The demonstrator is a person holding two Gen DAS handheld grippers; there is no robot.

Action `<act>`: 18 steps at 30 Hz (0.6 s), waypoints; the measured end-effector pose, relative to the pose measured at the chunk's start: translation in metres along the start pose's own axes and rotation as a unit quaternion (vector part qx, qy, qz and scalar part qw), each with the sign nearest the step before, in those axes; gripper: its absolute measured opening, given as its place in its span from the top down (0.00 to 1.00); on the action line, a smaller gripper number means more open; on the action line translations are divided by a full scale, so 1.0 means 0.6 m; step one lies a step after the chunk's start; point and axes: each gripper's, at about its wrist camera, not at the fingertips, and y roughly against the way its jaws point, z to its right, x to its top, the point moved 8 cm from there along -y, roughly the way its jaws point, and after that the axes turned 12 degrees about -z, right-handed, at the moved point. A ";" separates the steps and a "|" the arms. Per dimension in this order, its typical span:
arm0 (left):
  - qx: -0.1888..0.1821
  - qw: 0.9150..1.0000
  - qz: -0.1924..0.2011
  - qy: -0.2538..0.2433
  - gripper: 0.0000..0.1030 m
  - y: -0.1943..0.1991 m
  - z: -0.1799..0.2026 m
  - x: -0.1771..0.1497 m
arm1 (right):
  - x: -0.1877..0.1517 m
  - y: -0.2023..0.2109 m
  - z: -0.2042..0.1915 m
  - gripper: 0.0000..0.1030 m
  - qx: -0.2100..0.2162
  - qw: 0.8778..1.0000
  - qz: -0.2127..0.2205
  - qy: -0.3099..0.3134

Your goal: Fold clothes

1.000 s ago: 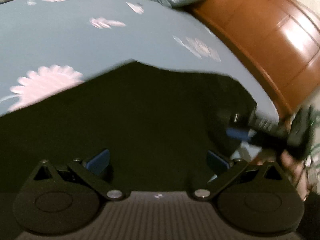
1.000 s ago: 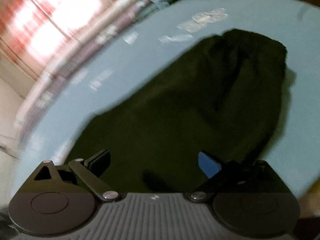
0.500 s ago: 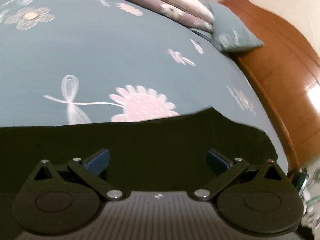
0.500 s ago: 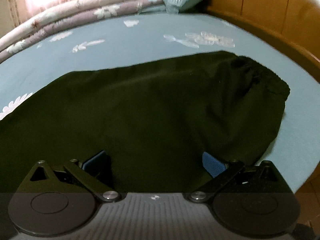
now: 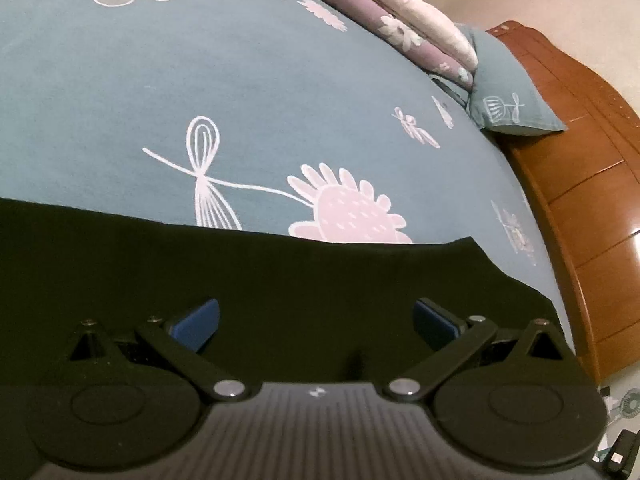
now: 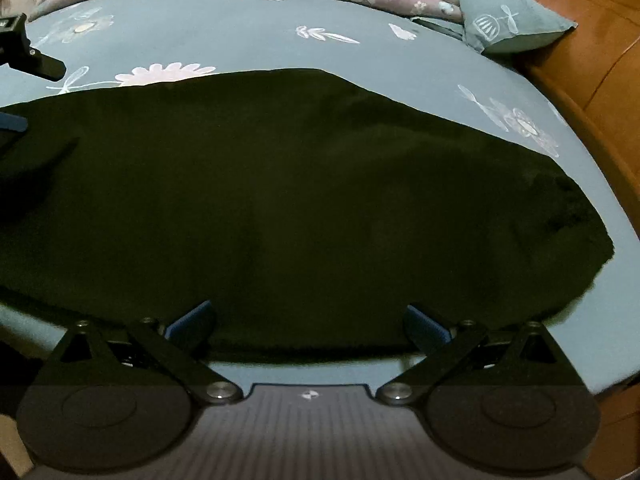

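Lying flat on the bed (image 6: pixel 248 28), a dark garment (image 6: pixel 304 200) spreads ahead of both claws. Left claw (image 5: pixel 316 320) and right claw (image 6: pixel 306 320) are released, grasping nothing.

Floral blue bedsheet (image 5: pixel 248 92), wooden headboard (image 5: pixel 576 184) (glossy), beige wall (image 5: pixel 560 4).

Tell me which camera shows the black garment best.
The right wrist view: the black garment lies spread flat on the bedsheet, nearly its whole outline visible. The left wrist view shows only its far edge.
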 end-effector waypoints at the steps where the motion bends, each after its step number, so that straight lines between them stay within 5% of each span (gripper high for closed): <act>1: 0.001 1.000 0.000 0.001 0.01 0.001 -0.002 -0.001 | -0.002 0.007 0.003 0.00 -0.005 1.000 -0.001 0.001; 5: 0.004 1.000 -0.004 0.000 0.01 0.001 -0.007 -0.006 | 0.021 0.035 -0.008 0.00 0.001 0.999 0.033 -0.005; 10: 0.014 1.000 0.001 0.000 0.01 0.012 -0.011 -0.007 | 0.020 0.006 -0.038 0.00 0.006 1.000 0.010 0.018; 18: 0.037 0.999 0.016 0.010 0.01 0.032 -0.032 -0.002 | 0.047 0.031 -0.053 0.00 0.074 0.996 0.038 -0.009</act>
